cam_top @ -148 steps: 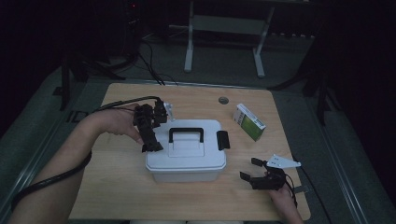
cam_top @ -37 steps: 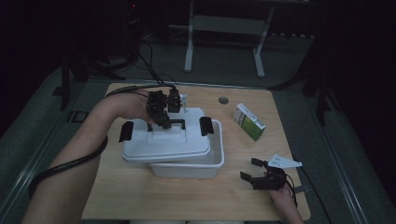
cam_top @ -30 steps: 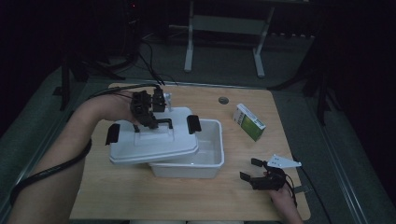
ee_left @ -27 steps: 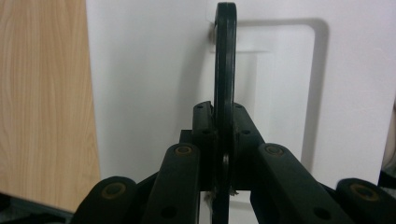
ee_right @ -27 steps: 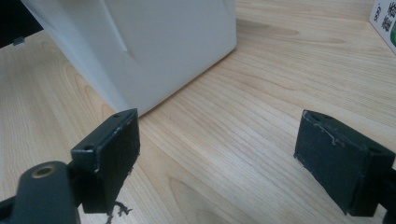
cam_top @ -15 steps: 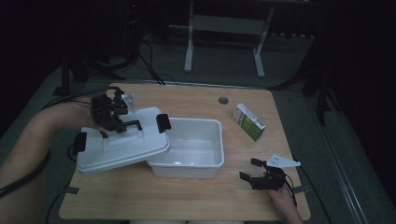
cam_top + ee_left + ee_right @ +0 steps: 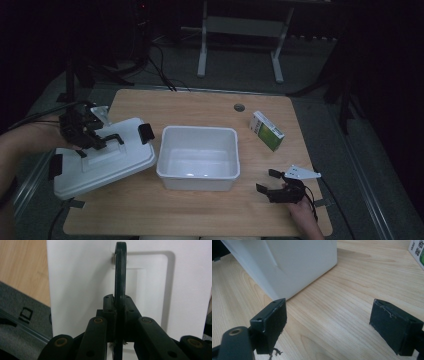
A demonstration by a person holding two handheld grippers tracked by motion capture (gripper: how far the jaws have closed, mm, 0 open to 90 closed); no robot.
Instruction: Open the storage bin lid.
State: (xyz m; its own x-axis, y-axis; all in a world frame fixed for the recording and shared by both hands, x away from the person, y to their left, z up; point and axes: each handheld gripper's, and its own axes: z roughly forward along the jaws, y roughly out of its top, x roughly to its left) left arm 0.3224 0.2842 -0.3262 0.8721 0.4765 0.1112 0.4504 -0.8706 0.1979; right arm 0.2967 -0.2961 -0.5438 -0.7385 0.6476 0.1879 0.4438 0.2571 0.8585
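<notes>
- The left tongs [image 7: 89, 137] were pinched hard on the black handle [image 7: 120, 277] of the white lid [image 7: 107, 162]; in the left gripper view the handle ran edge-on between the two jaws, with no gap showing.
- The lid hung tilted just left of the white bin [image 7: 198, 157], its right edge close to the bin's left wall and its far-left end out past the edge of the counter [image 7: 200, 107].
- The right tongs [image 7: 276, 186] rested spread and empty on the counter near the bin's front right corner; in the right gripper view the bin's wall [image 7: 294, 262] stood ahead of the jaws, apart from them.
- Risk, as I judged it: the grip was on a thin handle well off the lid's middle, so the lid could swing or slip in the jaws and drop.
- If it were set down where it hung, its overhanging end might tip it off the counter; it would need to come down nearer the bin, with more of it on the wood.
- A careless swing toward the bin could knock the bin's rim and shove it.
- The bin stood open and looked empty, only its pale floor showing.
- A green-and-white carton [image 7: 266, 131] lay on the counter beyond the bin's right side, outside it, with a small round grommet [image 7: 239, 107] farther back.
</notes>
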